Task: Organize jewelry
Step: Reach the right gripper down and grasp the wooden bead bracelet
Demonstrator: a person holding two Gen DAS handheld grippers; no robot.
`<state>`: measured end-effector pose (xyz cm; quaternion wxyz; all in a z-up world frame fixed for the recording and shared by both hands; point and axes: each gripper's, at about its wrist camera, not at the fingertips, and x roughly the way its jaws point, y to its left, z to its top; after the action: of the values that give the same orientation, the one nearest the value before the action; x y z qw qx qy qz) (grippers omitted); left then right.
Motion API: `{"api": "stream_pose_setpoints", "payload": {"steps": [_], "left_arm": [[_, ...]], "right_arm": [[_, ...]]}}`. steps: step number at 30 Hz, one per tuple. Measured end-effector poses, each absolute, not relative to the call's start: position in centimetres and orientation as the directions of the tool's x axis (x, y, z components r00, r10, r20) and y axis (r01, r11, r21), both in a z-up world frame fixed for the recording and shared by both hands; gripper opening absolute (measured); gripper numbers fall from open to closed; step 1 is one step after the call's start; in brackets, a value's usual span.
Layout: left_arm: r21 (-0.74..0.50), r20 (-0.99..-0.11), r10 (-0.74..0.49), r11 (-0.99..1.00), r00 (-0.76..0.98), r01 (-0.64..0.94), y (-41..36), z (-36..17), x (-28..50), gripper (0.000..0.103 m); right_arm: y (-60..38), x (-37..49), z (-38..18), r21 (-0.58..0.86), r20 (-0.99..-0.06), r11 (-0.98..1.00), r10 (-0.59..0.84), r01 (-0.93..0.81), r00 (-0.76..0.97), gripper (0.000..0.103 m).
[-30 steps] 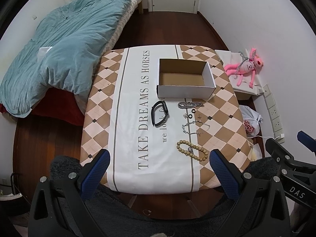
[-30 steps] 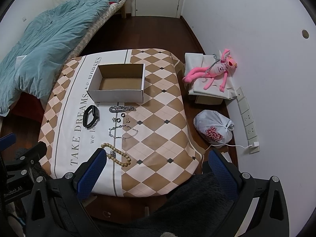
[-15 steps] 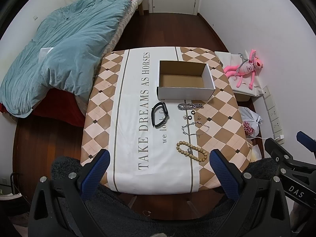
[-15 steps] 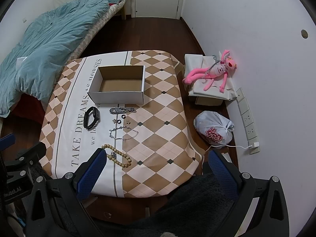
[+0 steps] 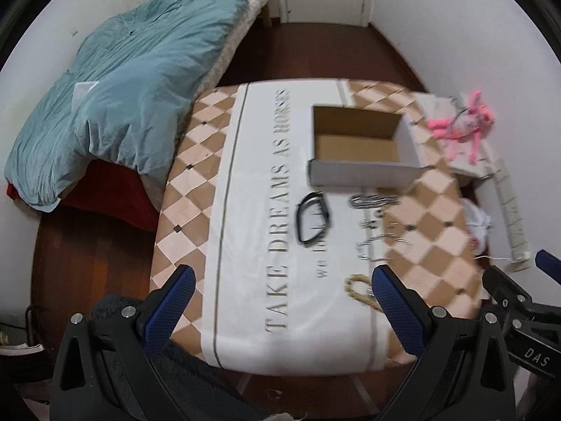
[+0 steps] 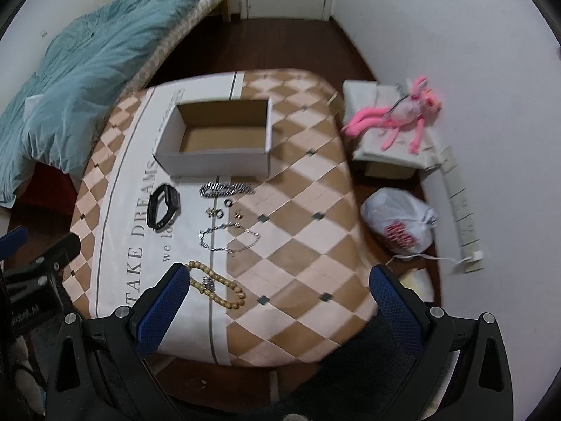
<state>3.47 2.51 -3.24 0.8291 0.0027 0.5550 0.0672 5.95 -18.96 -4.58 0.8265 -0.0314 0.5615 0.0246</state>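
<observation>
An open cardboard box [image 5: 357,147] [image 6: 217,140] stands on the table. In front of it lie a black band [image 5: 313,218] [image 6: 162,206], a thick silver chain [image 5: 373,199] [image 6: 226,188], small rings [image 6: 220,210], a thin silver chain [image 5: 380,244] [image 6: 228,236] and a wooden bead bracelet [image 5: 356,286] [image 6: 215,286]. My left gripper [image 5: 280,308] is open and empty above the near table edge. My right gripper [image 6: 277,305] is open and empty, its left finger [image 6: 161,308] beside the bead bracelet.
The table wears a checked cloth [image 6: 298,238] with printed lettering. A bed with a teal duvet [image 5: 115,105] stands to the left. A pink plush toy [image 6: 396,115] on a box and a white plastic bag [image 6: 399,224] sit by the right wall.
Both grippers have moved forward and down toward the table; the jewelry and box look larger and nearer. Nothing on the table has moved.
</observation>
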Motion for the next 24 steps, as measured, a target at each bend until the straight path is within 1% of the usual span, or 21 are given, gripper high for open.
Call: {"api": "stream_pose_setpoints", "payload": {"steps": [2,5,9,11,17,19,21,22,23,24], "left_arm": [[0.096,-0.934,0.128,0.989,0.333,-0.112,3.0,-5.4,4.3,0.103],[0.127,-0.946,0.157,0.985,0.285,-0.121,3.6,-8.1,4.8,0.103],[0.167,-0.958,0.188,0.979,0.215,-0.115,4.2,-11.7,4.8,0.103],[0.177,-0.963,0.196,0.978,0.185,-0.113,4.6,-13.2,4.7,0.103],[0.186,-0.971,0.201,0.975,0.131,-0.122,5.5,-15.7,4.8,0.103],[0.186,-0.972,0.201,0.975,0.123,-0.124,5.6,-16.1,4.9,0.103],[0.18,-0.974,0.195,0.975,0.119,-0.127,5.7,-16.5,5.0,0.103],[0.177,-0.974,0.193,0.976,0.118,-0.129,5.8,-16.6,5.1,0.103],[0.173,-0.975,0.189,0.976,0.117,-0.131,5.8,-16.8,5.2,0.103],[0.17,-0.975,0.185,0.977,0.119,-0.131,5.9,-16.8,5.2,0.103]], "right_arm": [[-18.4,6.9,-7.5,-0.005,-0.947,0.996,0.025,-0.092,0.319,0.088],[-17.3,7.9,-12.2,0.012,-0.97,0.993,0.04,-0.117,0.241,0.079],[-15.8,8.3,-17.5,0.021,-0.988,0.987,0.045,-0.158,0.147,0.071],[-15.1,8.2,-19.6,0.018,-0.991,0.984,0.041,-0.177,0.124,0.066],[-13.7,7.9,-22.7,0.018,-0.995,0.978,0.037,-0.209,0.088,0.053],[-13.2,7.7,-22.9,0.0,-0.994,0.974,0.024,-0.225,0.103,0.051],[-12.6,7.5,-23.0,-0.015,-0.993,0.971,0.013,-0.237,0.116,0.042],[-12.3,7.3,-23.0,-0.015,-0.992,0.969,0.017,-0.246,0.128,0.032],[-12.1,7.2,-23.0,-0.018,-0.99,0.967,0.017,-0.253,0.137,0.018],[-11.8,7.1,-23.0,-0.025,-0.989,0.965,0.015,-0.262,0.149,0.01]]}}
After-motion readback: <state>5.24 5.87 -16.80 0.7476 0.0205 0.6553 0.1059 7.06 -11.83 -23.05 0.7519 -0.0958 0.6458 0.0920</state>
